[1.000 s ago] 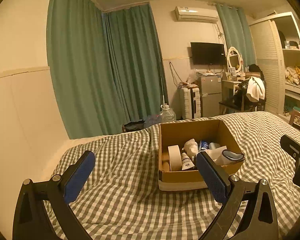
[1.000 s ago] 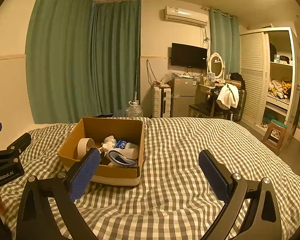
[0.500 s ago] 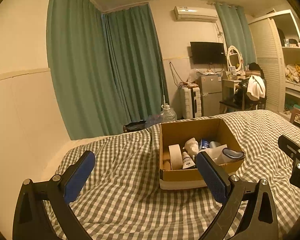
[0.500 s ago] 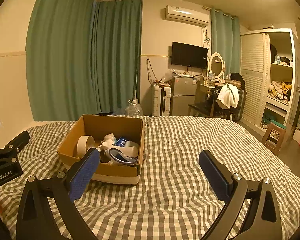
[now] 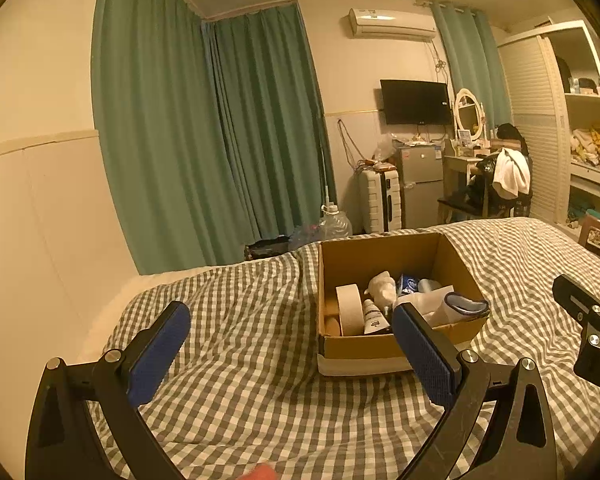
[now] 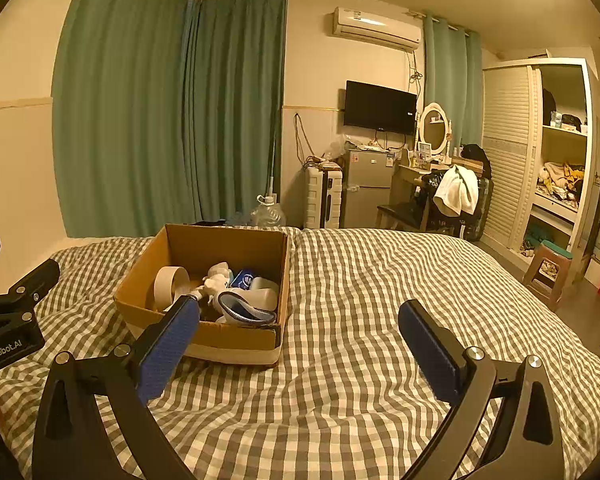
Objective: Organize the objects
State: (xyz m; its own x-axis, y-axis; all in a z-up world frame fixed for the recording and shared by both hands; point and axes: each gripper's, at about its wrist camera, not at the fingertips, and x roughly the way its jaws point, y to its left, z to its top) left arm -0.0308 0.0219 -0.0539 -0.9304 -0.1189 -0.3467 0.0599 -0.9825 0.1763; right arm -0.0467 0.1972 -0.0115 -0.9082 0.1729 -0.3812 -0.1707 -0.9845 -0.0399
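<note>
Both grippers, left gripper (image 5: 290,344) and right gripper (image 6: 298,334), were held wide open, empty. The cardboard box (image 6: 204,332) was seen ahead-right of the left jaws, ahead-left of the right; neither clearly nearer.

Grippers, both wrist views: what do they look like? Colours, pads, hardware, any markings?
Both match. The left gripper and the right gripper have black angular frames with silver round screw heads. Their two fingers carry flat blue textured pads. In the right wrist view the left unit's black body bears white "GenRobot.AI" lettering. No cables or sleeves are visible.
</note>
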